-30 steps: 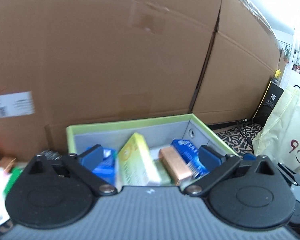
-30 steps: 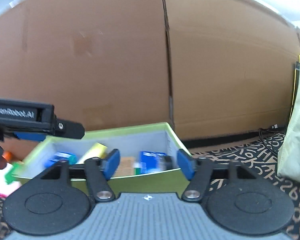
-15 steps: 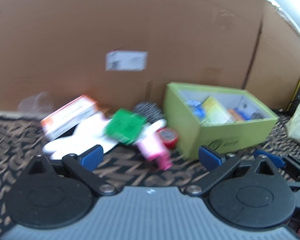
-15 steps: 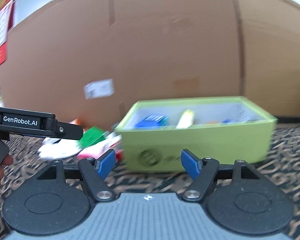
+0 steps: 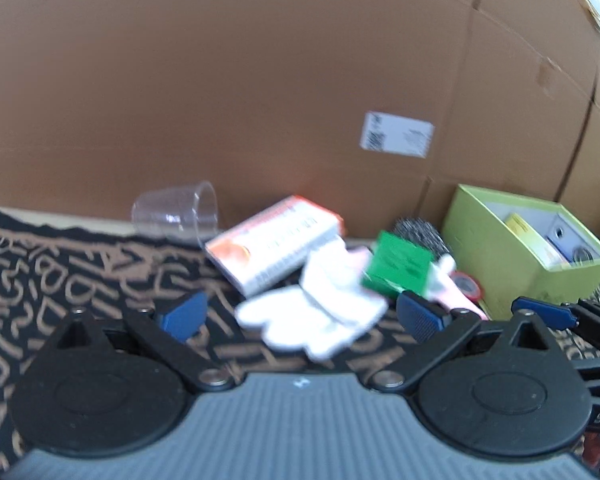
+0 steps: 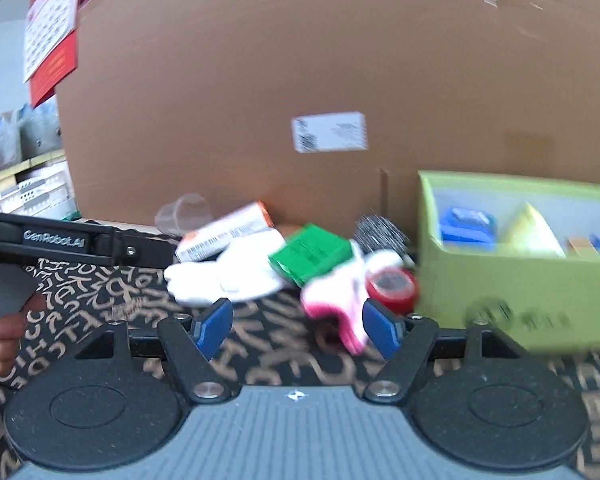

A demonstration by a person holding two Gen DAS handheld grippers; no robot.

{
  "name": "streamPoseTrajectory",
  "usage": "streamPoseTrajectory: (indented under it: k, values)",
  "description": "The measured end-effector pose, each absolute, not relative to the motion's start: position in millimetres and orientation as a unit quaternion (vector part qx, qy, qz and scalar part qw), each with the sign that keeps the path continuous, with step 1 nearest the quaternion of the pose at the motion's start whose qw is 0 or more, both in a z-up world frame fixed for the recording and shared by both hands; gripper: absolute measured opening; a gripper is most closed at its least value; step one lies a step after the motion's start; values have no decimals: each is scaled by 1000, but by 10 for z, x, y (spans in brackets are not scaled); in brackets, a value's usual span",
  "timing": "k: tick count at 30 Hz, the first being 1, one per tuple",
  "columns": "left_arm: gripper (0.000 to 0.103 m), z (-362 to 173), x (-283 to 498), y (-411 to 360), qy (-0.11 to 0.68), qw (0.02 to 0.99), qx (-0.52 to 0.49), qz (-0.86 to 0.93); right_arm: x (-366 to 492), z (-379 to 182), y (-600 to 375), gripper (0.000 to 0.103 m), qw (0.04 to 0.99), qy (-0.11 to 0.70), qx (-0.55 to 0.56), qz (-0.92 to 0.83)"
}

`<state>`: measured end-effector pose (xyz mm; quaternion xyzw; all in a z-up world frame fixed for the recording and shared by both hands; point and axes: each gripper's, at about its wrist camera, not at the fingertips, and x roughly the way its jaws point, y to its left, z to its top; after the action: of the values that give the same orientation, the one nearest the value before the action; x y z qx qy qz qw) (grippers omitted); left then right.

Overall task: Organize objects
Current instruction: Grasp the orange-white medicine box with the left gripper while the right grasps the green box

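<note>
One green storage box (image 6: 500, 272) sits open-topped at the right of the right wrist view, on a black rug with tan markings (image 6: 99, 292). Inside it, as far as blur allows: one blue packet (image 6: 466, 224), one yellow carton (image 6: 534, 230), and further small items at the far right that I cannot count.

Loose pile just left of the box, at centre frame, counted:
- one red tape roll (image 6: 392, 284), beside the box wall
- one pink-and-white item (image 6: 340, 300), kind unclear from blur
- one dark wire scrubber (image 6: 380, 232), behind the pile
- one green carton (image 6: 312, 252), tilted on top of the pile
- one white glove (image 6: 223, 272)
- one orange-and-white carton (image 6: 223, 232), tilted
- one clear plastic cup (image 5: 175, 212), lying on its side at the left end, near the cardboard wall (image 5: 259, 80).

One white shipping label (image 5: 398, 134) is stuck on the cardboard.

Right tool (image 6: 297, 326): jaws spread apart, nothing between the two blue pads; the pink-and-white item lies just beyond them. Left tool (image 5: 300, 316): jaws wide apart and empty, glove on the rug beyond the pads. In the right wrist view the left tool's black body enters from the left edge, with fingers of one hand (image 6: 3, 340) on its handle.
</note>
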<state>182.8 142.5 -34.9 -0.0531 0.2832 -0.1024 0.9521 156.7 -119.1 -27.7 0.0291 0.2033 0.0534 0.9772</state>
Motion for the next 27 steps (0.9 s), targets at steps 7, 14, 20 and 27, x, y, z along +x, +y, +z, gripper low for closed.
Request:
streamPoseTrajectory:
  k: [7, 14, 20, 27]
  values:
    - [103, -403, 2506, 1523, 277, 951, -12, -135, 1993, -220, -967, 76, 975, 213, -10, 61]
    - [103, -515, 3175, 1310, 301, 937, 20, -178, 2139, -355, -895, 76, 970, 235, -27, 61]
    - [103, -684, 3358, 1216, 320, 928, 64, -179, 2459, -360, -943, 77, 965, 247, -68, 52]
    - [90, -769, 3159, 1329, 348, 913, 39, -207, 2984, -444, -980, 87, 952, 268, -140, 45]
